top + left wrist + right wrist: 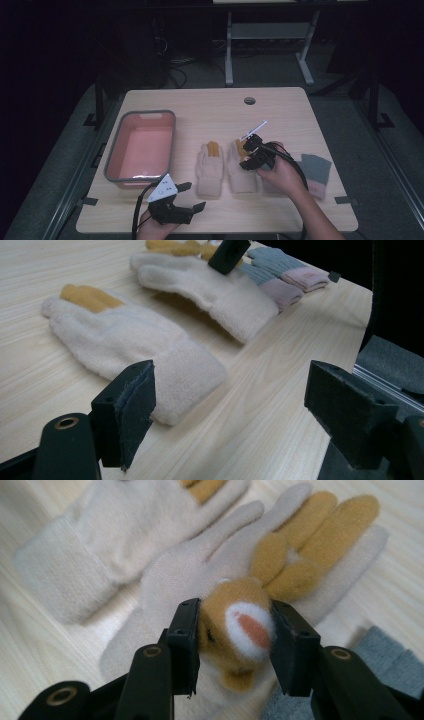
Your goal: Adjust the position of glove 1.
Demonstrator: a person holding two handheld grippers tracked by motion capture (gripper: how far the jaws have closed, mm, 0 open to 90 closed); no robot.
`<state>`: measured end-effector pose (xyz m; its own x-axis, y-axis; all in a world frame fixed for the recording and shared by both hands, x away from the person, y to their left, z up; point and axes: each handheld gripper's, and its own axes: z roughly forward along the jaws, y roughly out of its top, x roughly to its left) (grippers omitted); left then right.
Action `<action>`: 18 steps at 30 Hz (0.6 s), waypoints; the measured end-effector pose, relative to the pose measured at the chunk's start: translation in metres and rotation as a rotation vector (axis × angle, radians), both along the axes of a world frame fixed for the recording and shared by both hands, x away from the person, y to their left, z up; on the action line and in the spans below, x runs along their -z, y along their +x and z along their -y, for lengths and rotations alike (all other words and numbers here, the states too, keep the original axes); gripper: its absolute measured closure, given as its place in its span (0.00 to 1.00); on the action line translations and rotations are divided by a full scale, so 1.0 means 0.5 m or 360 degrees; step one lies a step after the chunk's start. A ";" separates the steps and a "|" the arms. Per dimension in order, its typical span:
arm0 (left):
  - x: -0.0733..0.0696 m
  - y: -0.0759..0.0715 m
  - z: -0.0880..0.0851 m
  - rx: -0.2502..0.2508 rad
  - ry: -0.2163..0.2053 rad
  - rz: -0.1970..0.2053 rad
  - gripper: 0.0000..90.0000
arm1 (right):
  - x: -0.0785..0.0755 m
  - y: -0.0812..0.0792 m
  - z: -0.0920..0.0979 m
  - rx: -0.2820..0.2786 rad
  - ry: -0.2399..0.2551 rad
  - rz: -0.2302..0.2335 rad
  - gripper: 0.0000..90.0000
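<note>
Two cream knitted gloves with mustard fingers lie side by side on the table, the left glove [209, 170] [130, 340] [115, 525] and the right glove [240, 175] [210, 285] [200, 565]. A brown plush animal face [245, 625] with a white and orange patch sits on the right glove's back. My right gripper [247, 150] [235, 640] is shut on that face, its pads pressing both sides. My left gripper [192, 196] [235, 405] stands open near the table's front edge, close to the left glove's cuff, with nothing between its pads.
A pink basin with a grey rim [112, 165] stands at the left of the wooden table [210, 105]. Grey gloves with pink cuffs [316, 172] [280, 270] [385, 665] lie at the right. A round cable hole [249, 100] sits near the far edge.
</note>
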<state>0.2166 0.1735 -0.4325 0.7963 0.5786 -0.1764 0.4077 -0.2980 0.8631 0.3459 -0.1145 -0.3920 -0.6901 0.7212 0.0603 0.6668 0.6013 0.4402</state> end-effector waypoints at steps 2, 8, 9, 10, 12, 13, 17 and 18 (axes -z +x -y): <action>0.000 -0.001 0.000 -0.0003 0.0001 0.0002 0.23 | -0.009 -0.002 -0.003 -0.0003 0.0001 0.0013 0.65; -0.002 -0.001 -0.003 -0.0009 0.0014 0.0011 0.23 | -0.034 -0.008 -0.009 0.0008 0.0023 0.0033 0.65; -0.002 -0.001 -0.003 -0.0013 0.0011 0.0010 0.23 | -0.037 -0.008 -0.010 0.0006 0.0029 0.0037 0.65; -0.003 -0.001 -0.003 -0.0020 0.0002 0.0005 0.23 | -0.041 -0.009 -0.012 0.0007 0.0034 0.0039 0.65; -0.004 -0.001 -0.005 -0.0022 0.0002 0.0009 0.23 | -0.049 -0.009 -0.017 0.0003 0.0054 0.0051 0.65; -0.004 -0.001 -0.005 -0.0027 -0.0004 0.0014 0.23 | -0.052 -0.009 -0.020 0.0001 0.0063 0.0053 0.65; -0.003 -0.002 -0.006 -0.0041 -0.0020 0.0004 0.23 | -0.064 -0.011 -0.037 -0.0003 0.0087 0.0060 0.65; -0.003 -0.002 -0.007 -0.0039 -0.0011 0.0004 0.23 | -0.066 -0.012 -0.043 -0.0005 0.0096 0.0060 0.65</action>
